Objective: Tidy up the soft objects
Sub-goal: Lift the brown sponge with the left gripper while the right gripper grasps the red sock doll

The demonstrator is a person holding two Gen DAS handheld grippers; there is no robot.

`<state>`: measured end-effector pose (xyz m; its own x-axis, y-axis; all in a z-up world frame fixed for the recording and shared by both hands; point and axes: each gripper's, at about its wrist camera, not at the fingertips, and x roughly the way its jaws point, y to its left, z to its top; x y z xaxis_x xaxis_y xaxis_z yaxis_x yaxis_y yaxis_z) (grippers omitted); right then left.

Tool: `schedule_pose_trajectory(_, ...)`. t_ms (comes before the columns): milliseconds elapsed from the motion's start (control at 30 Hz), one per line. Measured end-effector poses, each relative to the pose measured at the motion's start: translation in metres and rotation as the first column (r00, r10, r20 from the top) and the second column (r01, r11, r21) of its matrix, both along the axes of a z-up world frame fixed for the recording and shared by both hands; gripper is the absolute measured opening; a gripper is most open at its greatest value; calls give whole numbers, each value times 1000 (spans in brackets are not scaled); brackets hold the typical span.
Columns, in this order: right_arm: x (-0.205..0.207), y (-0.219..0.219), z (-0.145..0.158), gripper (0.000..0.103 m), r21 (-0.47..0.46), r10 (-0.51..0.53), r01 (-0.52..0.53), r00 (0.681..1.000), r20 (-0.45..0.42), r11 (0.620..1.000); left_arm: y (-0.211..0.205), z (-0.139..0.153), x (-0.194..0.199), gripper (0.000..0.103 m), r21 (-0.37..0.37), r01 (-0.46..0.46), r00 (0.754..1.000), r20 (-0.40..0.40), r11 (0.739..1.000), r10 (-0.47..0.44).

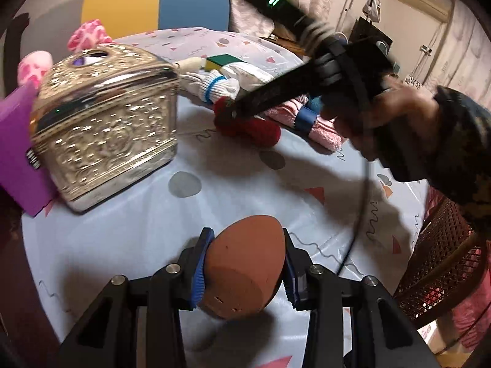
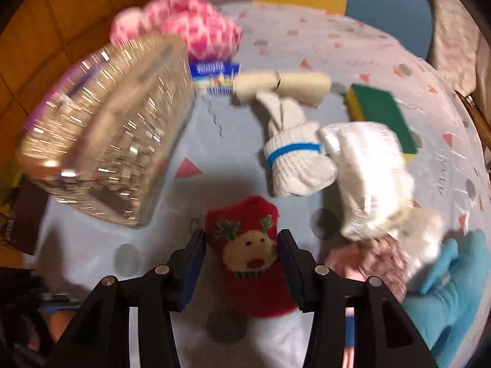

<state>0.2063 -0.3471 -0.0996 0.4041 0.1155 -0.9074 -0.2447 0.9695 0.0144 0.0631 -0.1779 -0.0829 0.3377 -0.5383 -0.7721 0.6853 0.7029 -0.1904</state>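
The left hand-held gripper (image 1: 245,263) pinches a brown egg-shaped makeup sponge (image 1: 242,273) between its blue pads, above the near part of the patterned worktop (image 1: 129,239). The right hand-held gripper (image 2: 242,263) straddles a red reindeer sock (image 2: 248,254) lying on the cloth; through the blur, its pads seem just clear of it. An embossed golden metal box (image 1: 104,132) stands far left.
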Motion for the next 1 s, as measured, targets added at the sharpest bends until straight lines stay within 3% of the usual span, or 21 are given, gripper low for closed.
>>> schedule_pose_trajectory(67, 1, 3, -8, 32, -56, -22, 22, 1000, 8, 998, 5, 3, 0, 41, -10, -12, 1000, -3, 1000, 12)
schedule_pose_trajectory(167, -10, 3, -6, 26, -56, -56, 59, 998, 40, 997, 12, 6, -2, 42, -29, -22, 1000, -6, 999, 22)
schedule_pose_trajectory(533, -82, -6, -12, 27, 81, -243, 240, 970, 32, 967, 41, 36, -16, 42, -104, -61, 998, 13, 993, 63)
schedule_pose_trajectory(733, -91, 2, -15, 27, 55, -257, 254, 965, 53, 966, 81, 68, -14, 44, -172, -163, 985, 24, 971, 170)
schedule_pose_trajectory(833, -94, 9, -14, 28, 21, -252, 252, 965, 66, 968, 116, 82, -8, 44, -202, -257, 963, 28, 945, 268)
schedule_pose_trajectory(933, -90, 13, -14, 29, -9, -247, 248, 967, 64, 969, 159, 91, -1, 44, -203, -363, 924, 48, 909, 379)
schedule_pose_trajectory(1000, -91, 14, -14, 29, -11, -249, 250, 966, 66, 968, 190, 92, 7, 44, -186, -448, 884, 55, 875, 464)
